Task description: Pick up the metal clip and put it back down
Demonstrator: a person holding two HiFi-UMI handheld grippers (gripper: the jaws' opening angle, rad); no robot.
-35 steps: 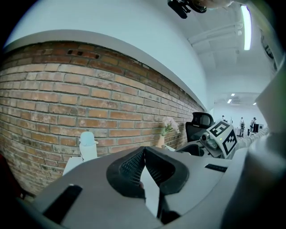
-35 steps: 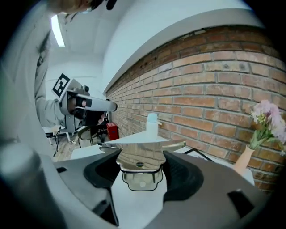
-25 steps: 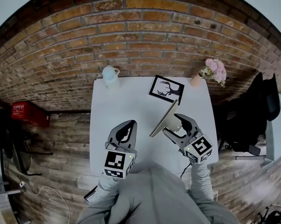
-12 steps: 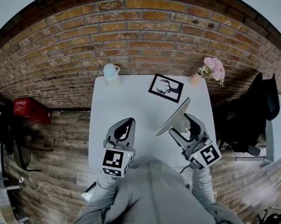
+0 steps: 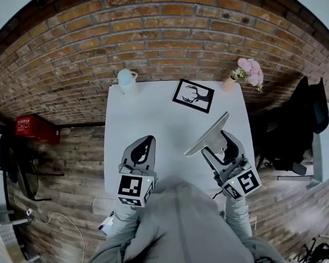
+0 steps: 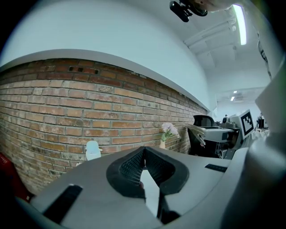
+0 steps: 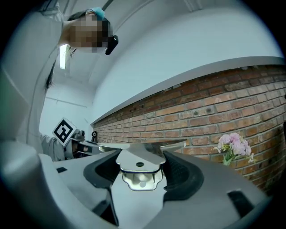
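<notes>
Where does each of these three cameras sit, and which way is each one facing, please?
Head view: on the person's head, looking steeply down at the white table; left tool, right tool and grey sleeves show.
Left gripper view: on the left tool, facing the brick wall over its shut jaws.
Right gripper view: on the right tool, facing the wall over jaws shut on the metal clip.
Shared: both gripper views show the pink flowers, and each the other tool.

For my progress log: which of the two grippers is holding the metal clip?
The right gripper: its jaws are shut on the metal clip, which sticks out ahead of them. The left gripper is shut too, but with nothing between its jaws.
</notes>
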